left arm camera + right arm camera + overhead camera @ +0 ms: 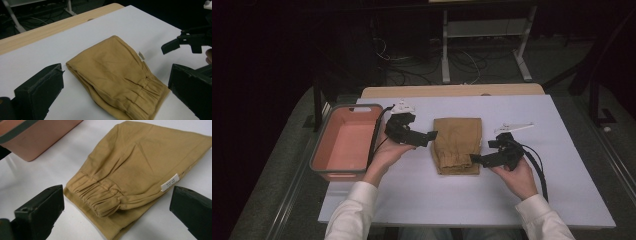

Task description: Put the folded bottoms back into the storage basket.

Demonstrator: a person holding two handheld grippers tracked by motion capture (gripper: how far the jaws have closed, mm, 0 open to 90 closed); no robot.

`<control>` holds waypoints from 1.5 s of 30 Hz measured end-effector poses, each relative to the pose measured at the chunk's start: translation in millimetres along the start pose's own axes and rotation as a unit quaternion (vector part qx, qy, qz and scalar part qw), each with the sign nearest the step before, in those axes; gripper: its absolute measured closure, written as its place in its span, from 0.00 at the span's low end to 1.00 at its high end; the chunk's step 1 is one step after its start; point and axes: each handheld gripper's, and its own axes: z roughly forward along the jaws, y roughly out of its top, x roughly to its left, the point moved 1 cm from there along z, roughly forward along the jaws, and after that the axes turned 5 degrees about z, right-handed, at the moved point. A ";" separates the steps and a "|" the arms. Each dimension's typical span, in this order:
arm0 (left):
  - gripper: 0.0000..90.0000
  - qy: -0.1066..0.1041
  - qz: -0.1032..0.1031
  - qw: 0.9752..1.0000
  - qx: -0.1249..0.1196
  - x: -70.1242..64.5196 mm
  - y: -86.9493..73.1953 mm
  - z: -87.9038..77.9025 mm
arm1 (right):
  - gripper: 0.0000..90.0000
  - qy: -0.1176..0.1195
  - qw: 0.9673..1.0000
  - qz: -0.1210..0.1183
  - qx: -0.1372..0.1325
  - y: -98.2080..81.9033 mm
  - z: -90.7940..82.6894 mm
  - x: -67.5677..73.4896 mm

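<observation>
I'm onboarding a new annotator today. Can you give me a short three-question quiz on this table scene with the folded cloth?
1. True or false: the left gripper is shut on the folded tan garment.
2. What stands left of the garment? A) pink bin B) a kettle C) a stack of plates
3. Fill in: the garment's white label faces the ____ gripper.

Key: 1 false, both grippers are open and beside it; 2 A; 3 right.
</observation>
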 end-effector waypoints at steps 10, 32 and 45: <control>0.00 0.007 -0.022 1.000 0.001 11.4 -0.3 13.6 | 0.00 -0.017 1.000 0.020 0.009 -1.9 11.4 -3.0; 0.00 0.012 -0.063 0.998 0.008 31.4 -11.1 45.1 | 0.00 -0.048 0.997 0.056 0.012 -4.9 24.1 -15.0; 0.00 0.011 -0.085 0.996 0.031 37.8 -21.3 68.0 | 0.10 -0.060 0.995 0.078 0.010 -3.1 26.5 -27.0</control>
